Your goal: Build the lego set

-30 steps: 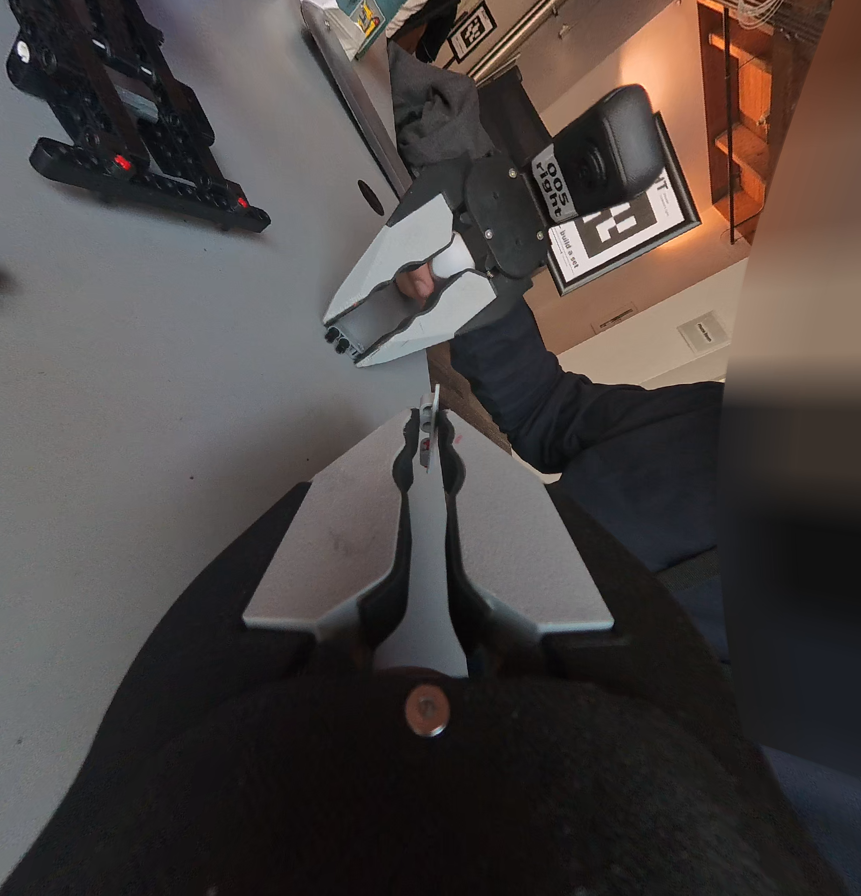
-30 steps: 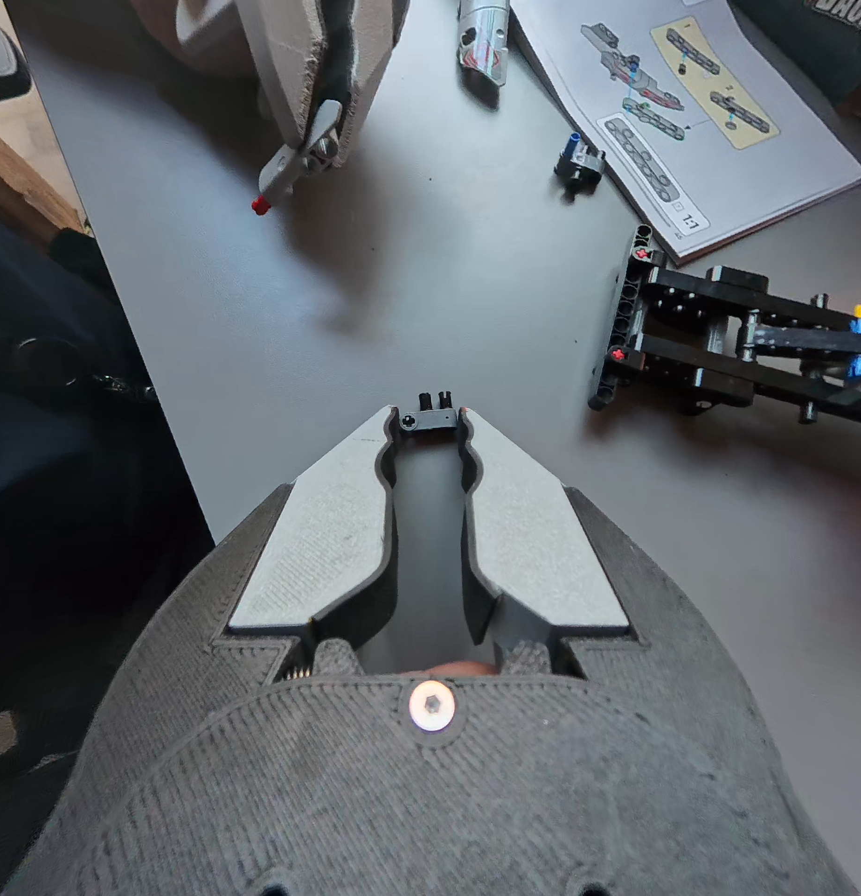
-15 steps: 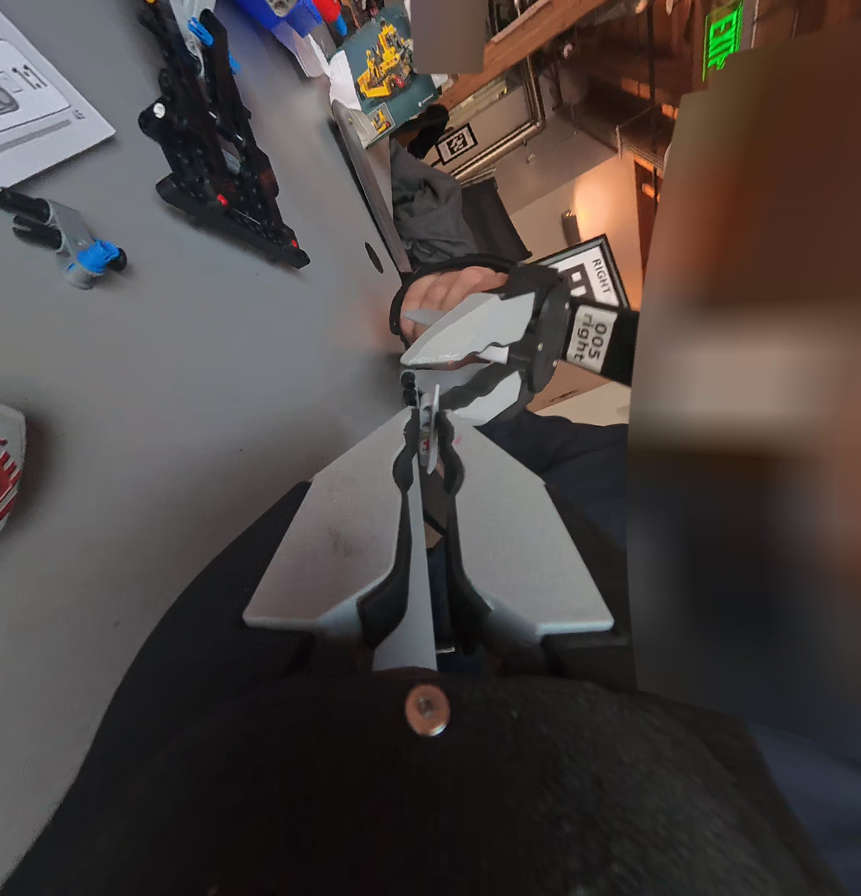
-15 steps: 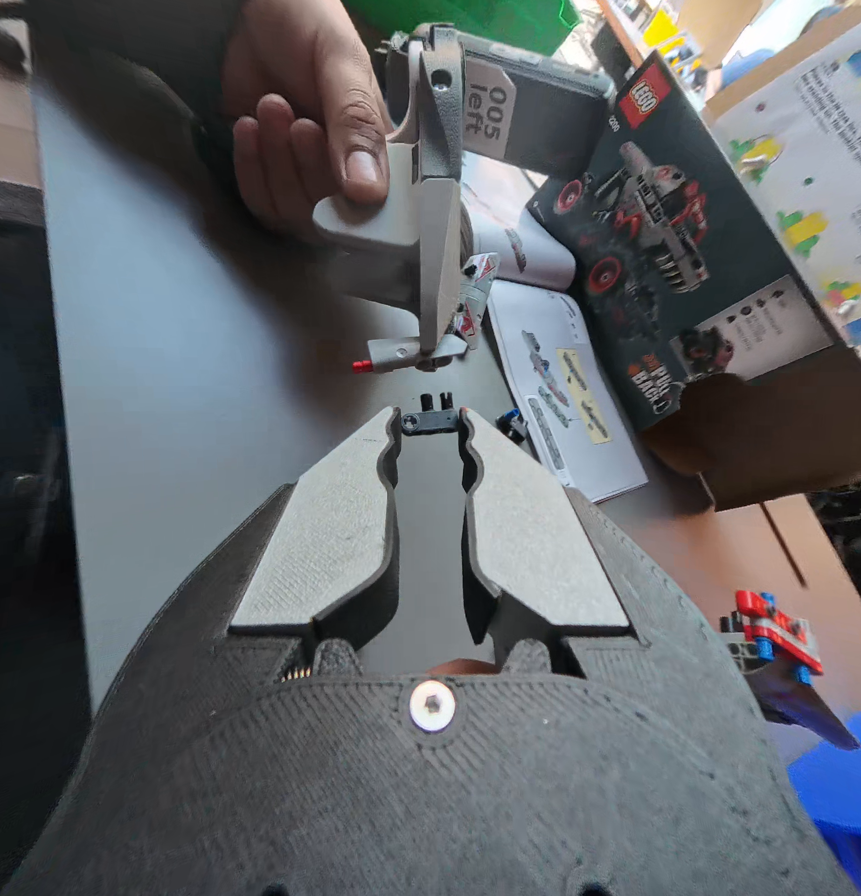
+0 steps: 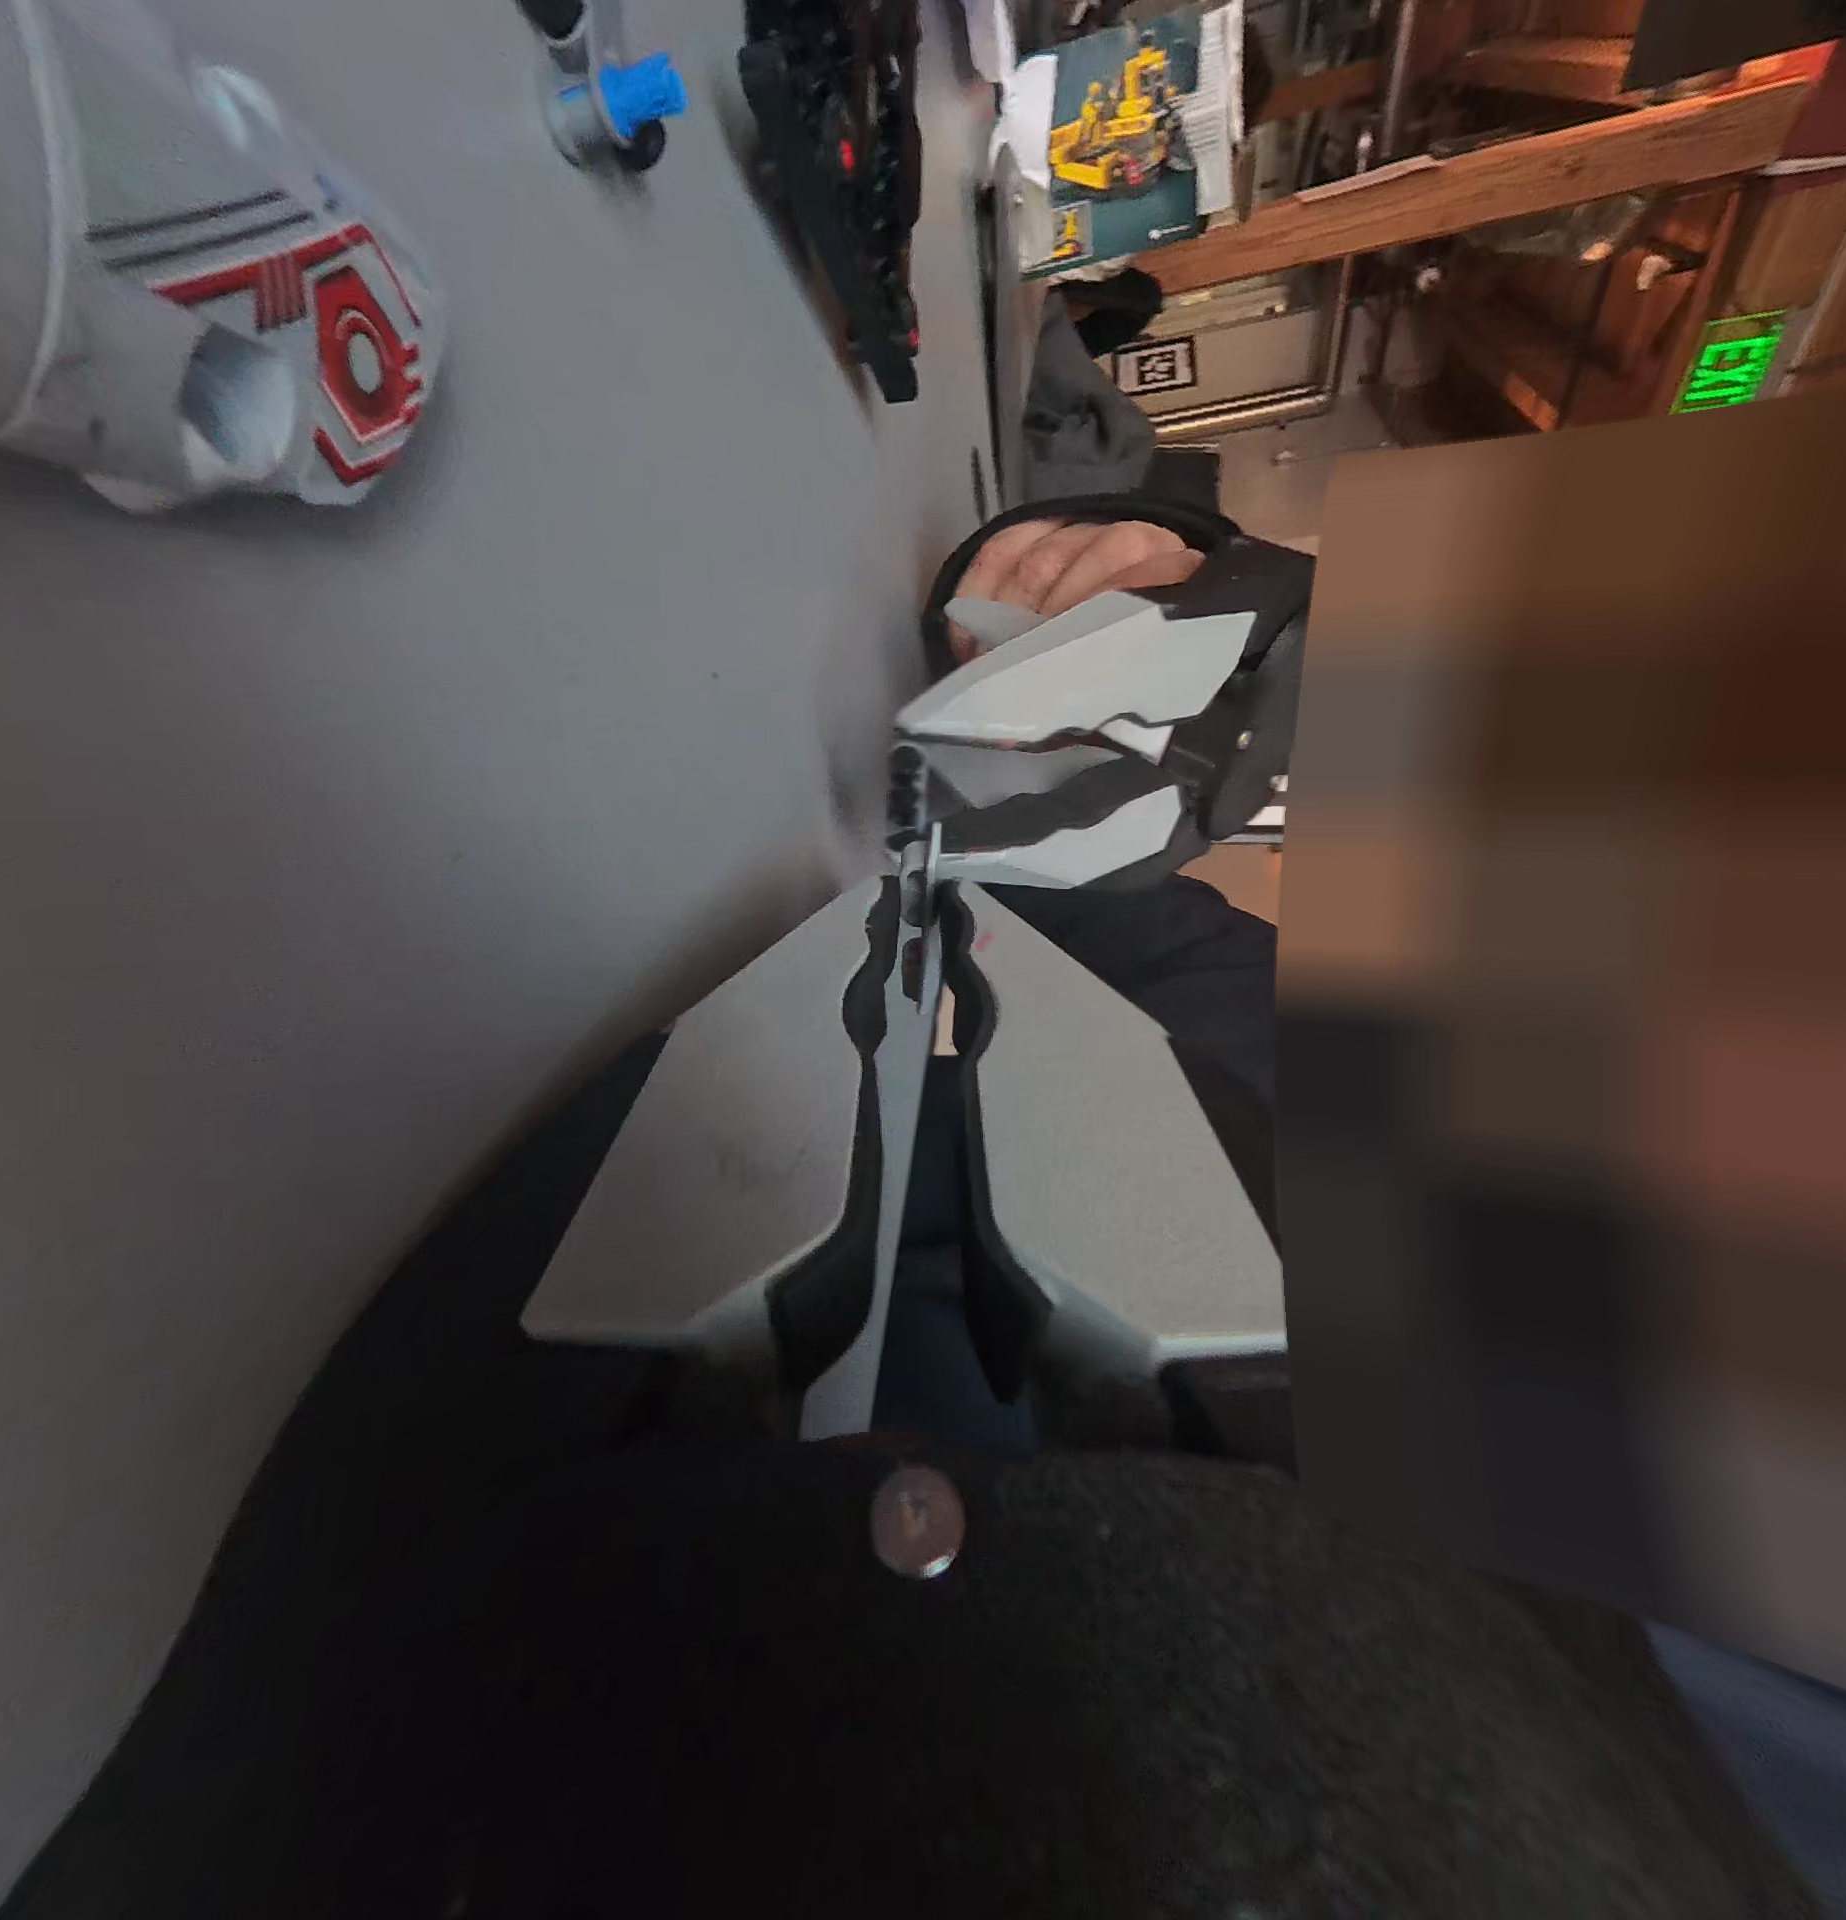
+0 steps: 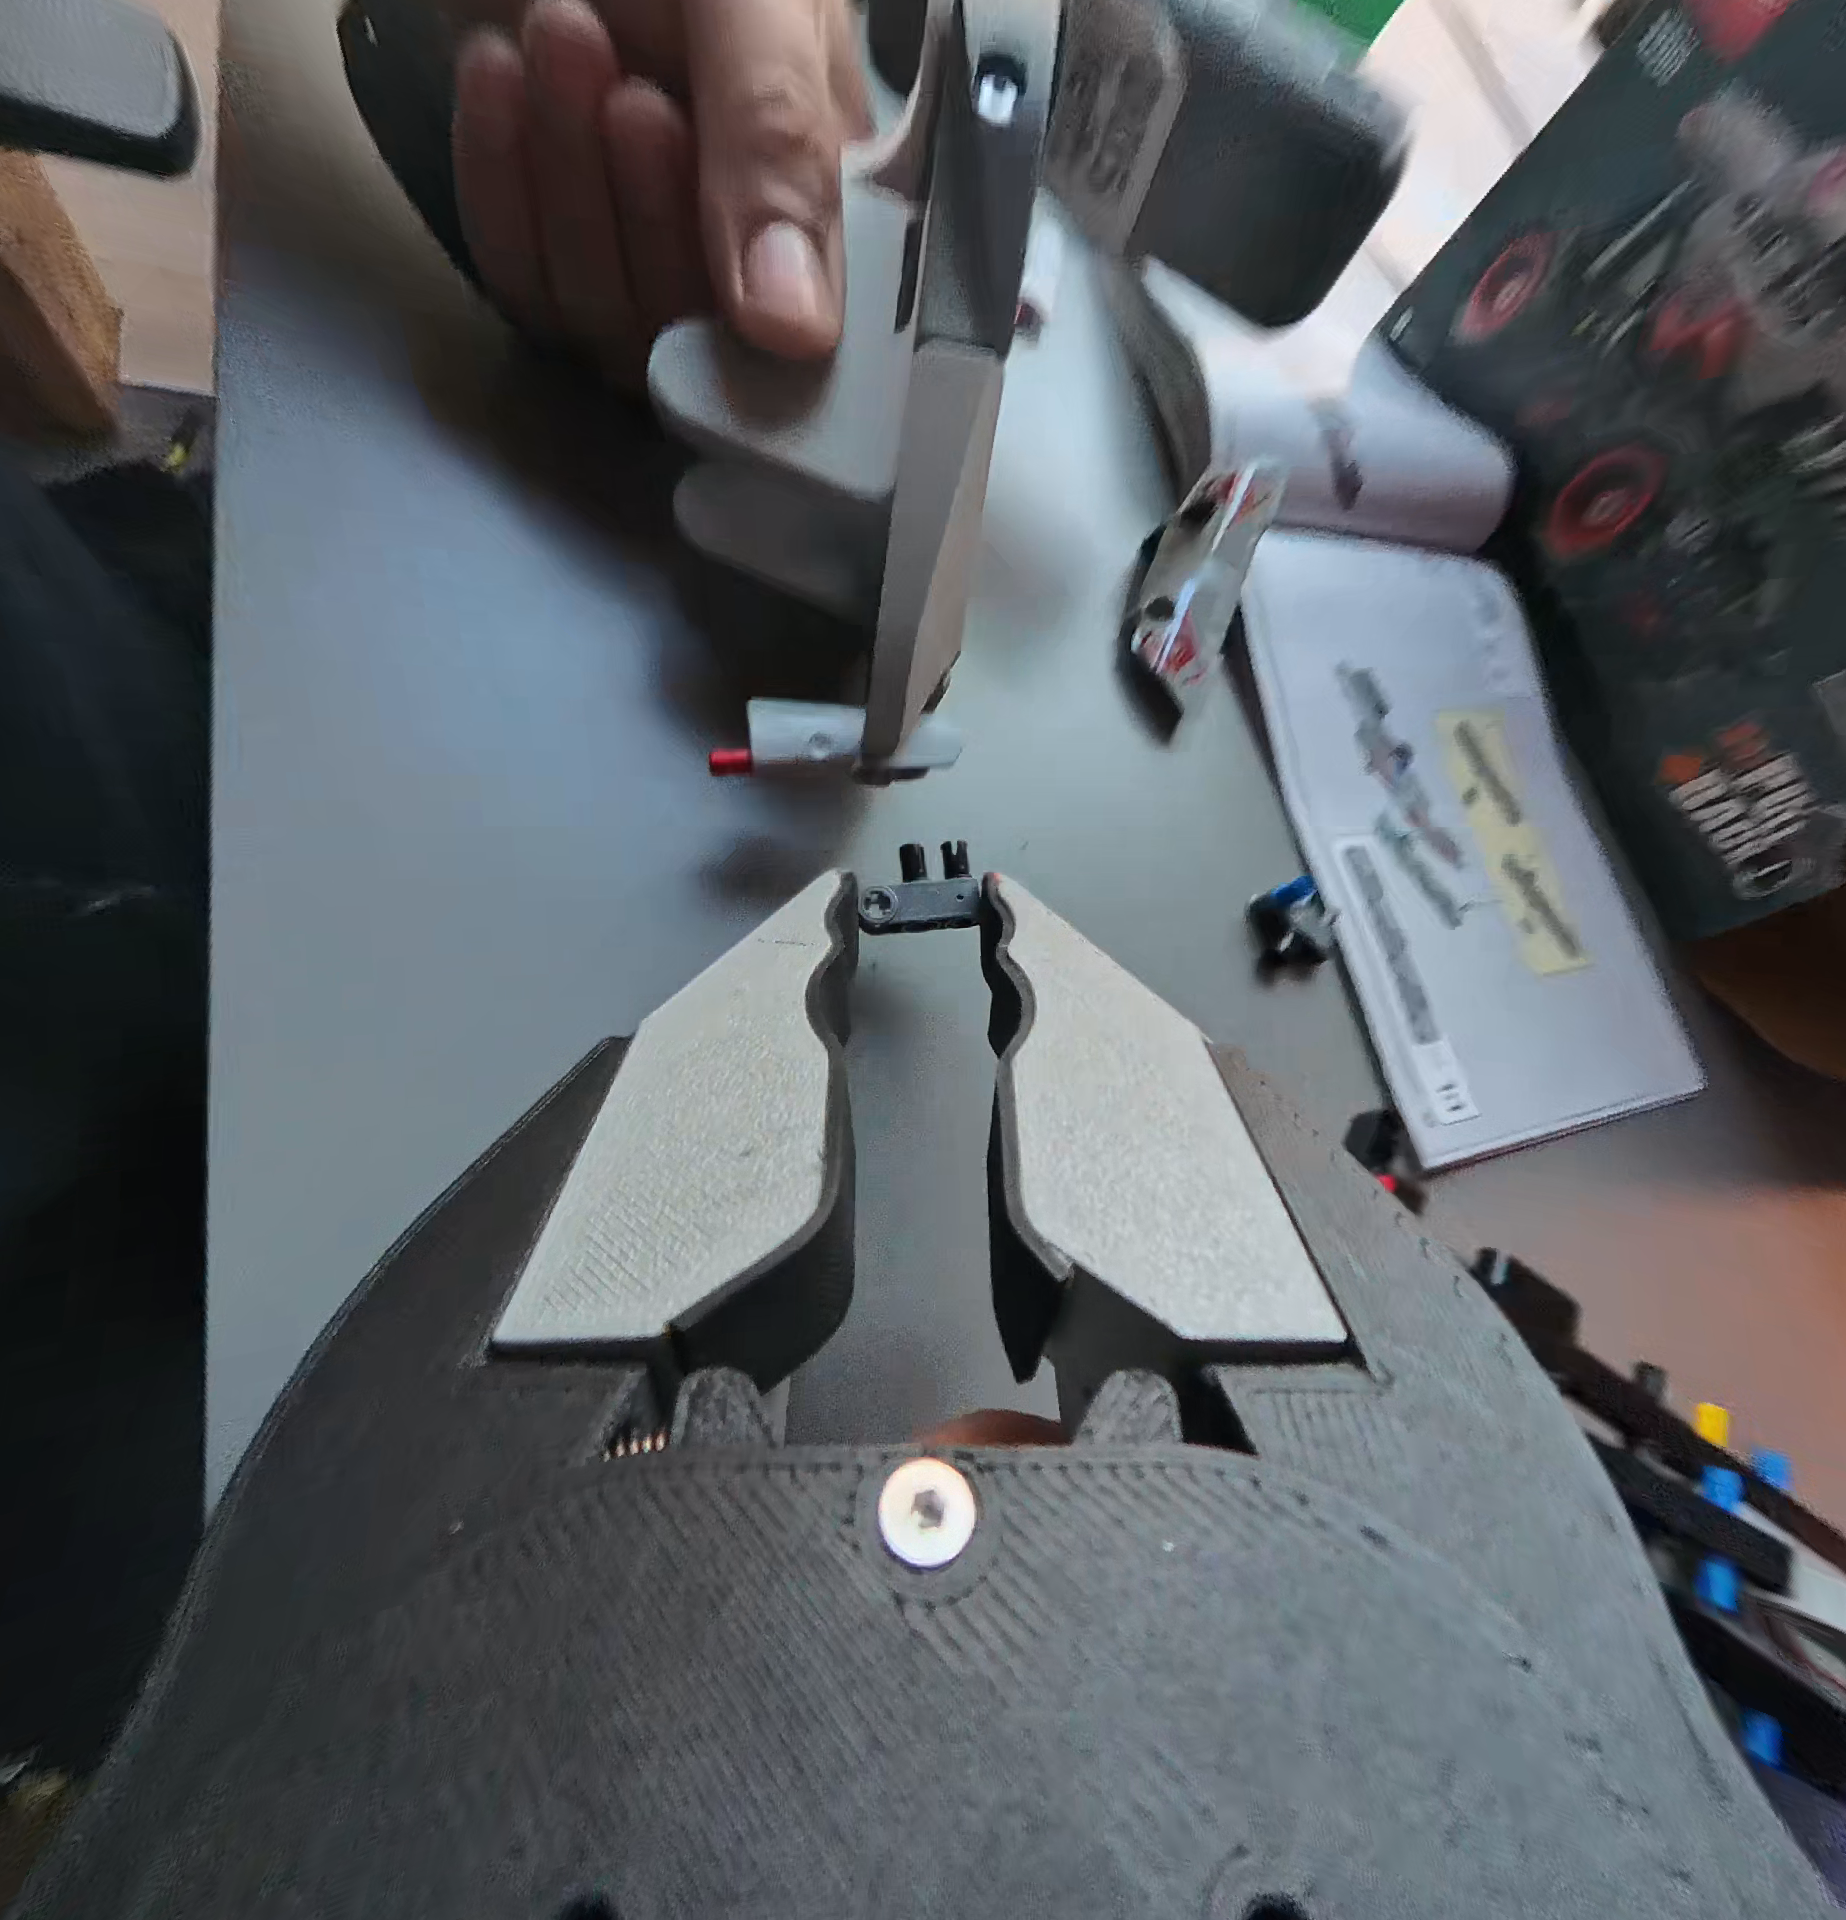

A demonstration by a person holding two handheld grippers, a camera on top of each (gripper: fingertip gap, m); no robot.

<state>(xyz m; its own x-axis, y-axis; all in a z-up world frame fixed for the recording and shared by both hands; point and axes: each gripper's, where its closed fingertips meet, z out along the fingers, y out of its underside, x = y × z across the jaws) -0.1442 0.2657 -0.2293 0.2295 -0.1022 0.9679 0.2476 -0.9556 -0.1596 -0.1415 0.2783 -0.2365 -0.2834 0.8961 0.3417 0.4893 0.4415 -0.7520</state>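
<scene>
— What am I holding?
— My right gripper (image 6: 919, 902) pinches a black pin connector (image 6: 917, 900); my left gripper (image 6: 903, 750) clamps a grey beam (image 6: 846, 740) just beyond it.
— Clutter?
— Instruction booklet (image 6: 1459, 831) and set box (image 6: 1667, 436) right of the connector on the bench (image 6: 462, 727).

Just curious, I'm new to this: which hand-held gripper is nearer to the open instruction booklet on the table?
Right. The right hand-held gripper, holding a small black piece, sits just left of the booklet; the left hand-held gripper hangs farther left.
</scene>
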